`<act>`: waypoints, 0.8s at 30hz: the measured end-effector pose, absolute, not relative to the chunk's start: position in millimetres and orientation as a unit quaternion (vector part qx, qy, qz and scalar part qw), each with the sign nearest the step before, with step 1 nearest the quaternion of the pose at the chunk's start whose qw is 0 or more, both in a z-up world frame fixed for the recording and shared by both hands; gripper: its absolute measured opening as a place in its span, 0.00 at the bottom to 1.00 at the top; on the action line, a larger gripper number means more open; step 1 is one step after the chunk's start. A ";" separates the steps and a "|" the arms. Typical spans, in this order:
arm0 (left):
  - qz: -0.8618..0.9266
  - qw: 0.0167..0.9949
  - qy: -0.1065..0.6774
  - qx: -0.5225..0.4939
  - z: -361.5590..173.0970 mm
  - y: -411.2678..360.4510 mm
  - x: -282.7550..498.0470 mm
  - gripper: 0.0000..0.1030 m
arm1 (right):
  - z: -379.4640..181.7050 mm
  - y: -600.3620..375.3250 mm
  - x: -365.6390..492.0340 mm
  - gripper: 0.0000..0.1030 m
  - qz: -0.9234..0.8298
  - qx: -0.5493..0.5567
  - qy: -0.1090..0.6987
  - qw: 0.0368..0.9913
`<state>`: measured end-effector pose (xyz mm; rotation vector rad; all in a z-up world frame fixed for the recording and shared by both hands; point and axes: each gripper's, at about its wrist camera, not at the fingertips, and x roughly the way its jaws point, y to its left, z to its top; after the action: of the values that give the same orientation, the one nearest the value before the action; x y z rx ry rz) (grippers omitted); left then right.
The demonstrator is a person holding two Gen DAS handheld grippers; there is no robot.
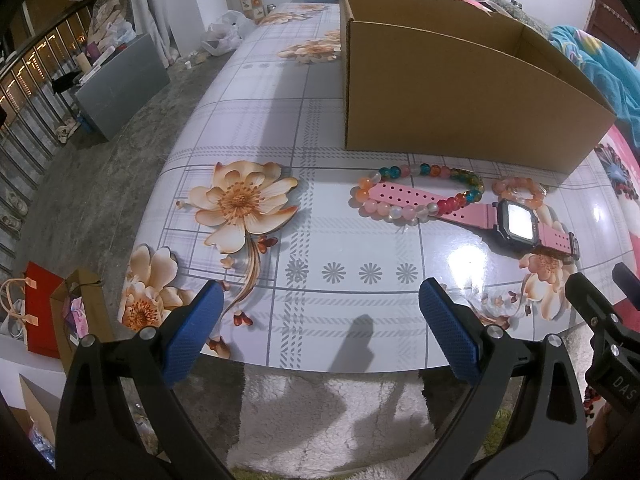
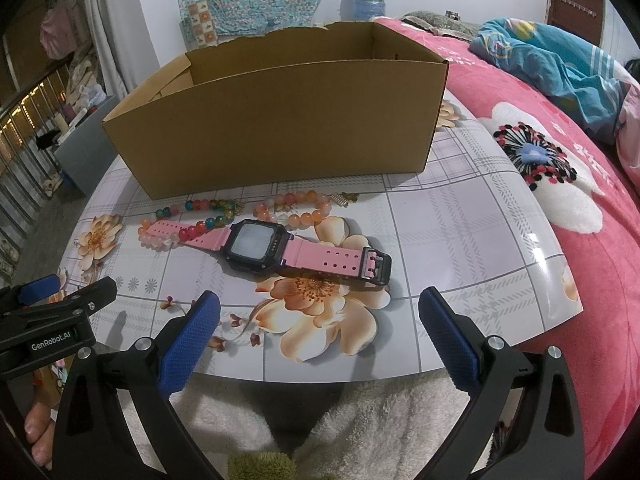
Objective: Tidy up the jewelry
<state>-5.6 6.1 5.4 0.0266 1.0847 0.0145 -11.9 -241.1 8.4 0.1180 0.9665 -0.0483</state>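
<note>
— So, how far along are you?

— Barely begun, by the look of it. Your cardboard box [image 2: 276, 120] shows nothing inside, though its floor is mostly hidden. The pink watch [image 2: 280, 250], the multicoloured bead bracelet [image 1: 416, 196] lying over its strap, and the peach bead bracelet [image 2: 296, 208] all sit on the table [image 2: 460, 240] just in front of the box.

— And your grippers?

— Your left gripper [image 1: 320, 328] and right gripper [image 2: 320, 332] both hang spread wide at the near edge, holding nothing
</note>
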 end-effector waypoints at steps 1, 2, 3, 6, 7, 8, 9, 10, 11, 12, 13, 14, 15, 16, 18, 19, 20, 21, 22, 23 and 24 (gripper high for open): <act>0.007 0.856 0.516 0.013 5.0 5.2 -5.6 0.92 | 8.7 -241.6 -11.6 0.94 -0.024 0.056 0.464 0.884; 0.007 0.857 0.516 0.013 4.9 5.8 -6.0 0.92 | 8.6 -241.6 -11.5 0.94 -0.025 0.055 0.464 0.884; 0.007 0.856 0.516 0.013 5.0 6.9 -6.0 0.92 | 9.0 -242.0 -11.2 0.94 -0.026 0.054 0.463 0.885; 0.006 0.858 0.514 0.015 2.8 8.1 -6.3 0.92 | 10.4 -245.7 -9.7 0.94 -0.030 0.053 0.458 0.887; 0.006 0.858 0.513 0.018 0.5 7.7 -5.1 0.92 | 11.4 -248.4 -8.9 0.94 -0.031 0.055 0.455 0.888; 0.005 0.858 0.513 0.021 -2.0 7.9 -3.8 0.92 | 11.8 -250.2 -8.9 0.94 -0.030 0.056 0.453 0.889; 0.005 0.858 0.514 0.023 -4.2 8.2 -2.4 0.92 | 12.3 -252.3 -7.9 0.94 -0.029 0.058 0.452 0.890; 0.003 0.857 0.515 0.023 -6.5 8.3 -0.5 0.92 | 12.5 -252.5 -8.0 0.94 -0.028 0.057 0.451 0.890; 0.000 0.857 0.515 0.023 -8.6 8.7 1.2 0.92 | 13.3 -254.7 -5.8 0.94 -0.023 0.056 0.450 0.891; -0.002 0.857 0.515 0.024 -10.5 9.3 3.2 0.92 | 14.1 -256.3 -4.5 0.94 -0.018 0.055 0.449 0.892; -0.004 0.856 0.516 0.026 -12.4 8.2 5.9 0.92 | 14.8 -257.1 -2.7 0.94 -0.015 0.051 0.448 0.893; -0.009 0.856 0.516 0.029 -14.1 8.0 8.5 0.92 | 15.5 -257.6 -1.3 0.94 -0.011 0.049 0.447 0.893; -0.015 0.856 0.516 0.031 -15.7 7.5 10.7 0.92 | 16.1 -257.1 1.5 0.94 -0.001 0.044 0.447 0.894; -0.021 0.856 0.516 0.032 -18.2 6.7 13.8 0.92 | 16.1 -256.2 2.7 0.94 0.007 0.040 0.447 0.894; -0.040 0.855 0.516 0.030 -22.1 7.2 19.4 0.92 | 16.0 -251.7 9.9 0.94 0.034 0.028 0.447 0.893; -0.047 0.855 0.516 0.028 -24.2 6.7 21.7 0.92 | 15.5 -248.5 13.5 0.94 0.049 0.021 0.448 0.893; -0.055 0.855 0.515 0.024 -25.3 7.6 23.8 0.92 | 14.8 -242.4 17.9 0.94 0.070 0.008 0.448 0.891; -0.065 0.857 0.512 0.019 -25.9 8.5 25.7 0.92 | 14.2 -237.0 22.0 0.92 0.088 -0.004 0.447 0.890; -0.084 0.858 0.507 0.011 -25.8 10.0 27.3 0.92 | 14.1 -232.7 24.6 0.90 0.102 -0.012 0.447 0.888; -0.101 0.858 0.504 0.001 -25.7 11.9 28.8 0.92 | 12.3 -226.2 30.2 0.87 0.122 -0.026 0.450 0.884; -0.115 0.858 0.500 -0.012 -25.0 13.9 30.2 0.92 | 10.7 -221.3 34.8 0.84 0.136 -0.036 0.453 0.881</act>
<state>30.2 13.9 -25.0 -0.0254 1.0509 -0.2425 34.8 -221.3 10.7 -0.0757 0.9430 0.2833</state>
